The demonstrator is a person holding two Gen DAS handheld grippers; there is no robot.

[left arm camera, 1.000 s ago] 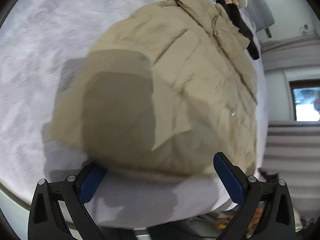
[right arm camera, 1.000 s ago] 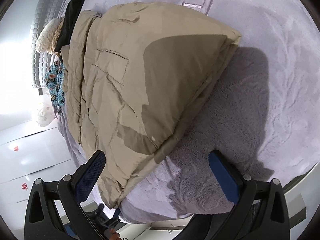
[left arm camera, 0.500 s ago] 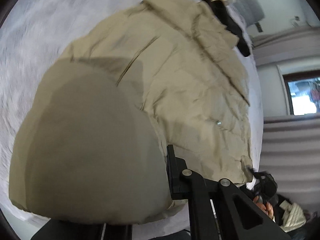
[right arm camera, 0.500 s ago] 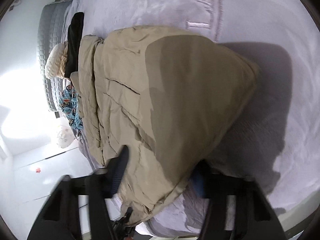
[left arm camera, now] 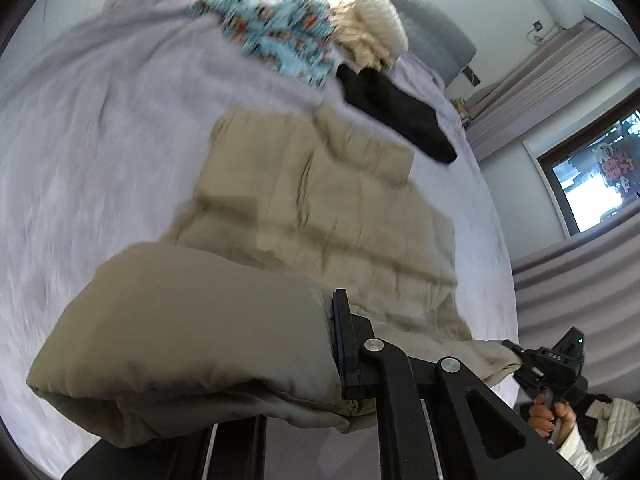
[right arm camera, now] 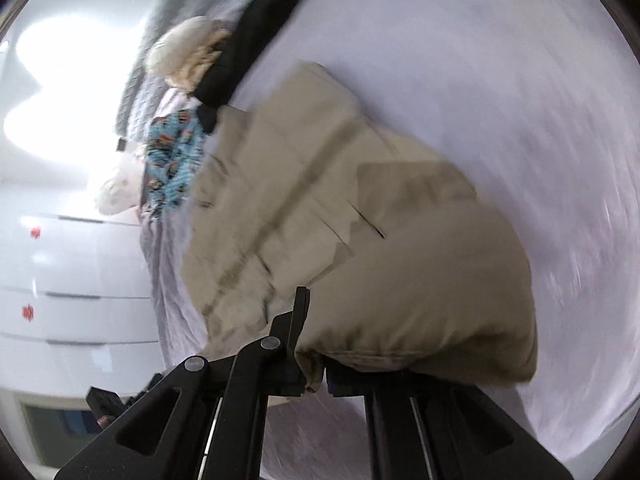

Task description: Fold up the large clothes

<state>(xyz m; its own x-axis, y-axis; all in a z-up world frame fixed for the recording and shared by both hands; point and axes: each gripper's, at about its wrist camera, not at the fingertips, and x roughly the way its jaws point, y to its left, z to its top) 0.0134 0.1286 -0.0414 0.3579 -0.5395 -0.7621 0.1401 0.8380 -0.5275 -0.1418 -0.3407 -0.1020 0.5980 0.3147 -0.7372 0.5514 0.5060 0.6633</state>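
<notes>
A beige padded jacket (left arm camera: 320,220) lies spread on the grey bed cover (left arm camera: 100,140). My left gripper (left arm camera: 334,344) is shut on its near edge, and a puffy fold bulges to the left of the fingers, lifted off the bed. In the right wrist view the same jacket (right arm camera: 300,200) has its other near corner raised. The jaws of my right gripper (right arm camera: 314,352) are closing, with the jacket's edge pinched between them. From the left wrist view, the right gripper (left arm camera: 510,348) holds the far end of that edge, with a hand (left arm camera: 548,412) behind it.
At the head of the bed lie a black garment (left arm camera: 396,108), a cream knitted piece (left arm camera: 372,32) and a blue patterned cloth (left arm camera: 280,32). A window (left arm camera: 600,184) is on the right wall. White drawers (right arm camera: 80,280) stand beside the bed.
Both grippers went from wide open to closed on the jacket's near edge. Both then rose, lifting that edge off the bed, and the views now reach the head of the bed.
</notes>
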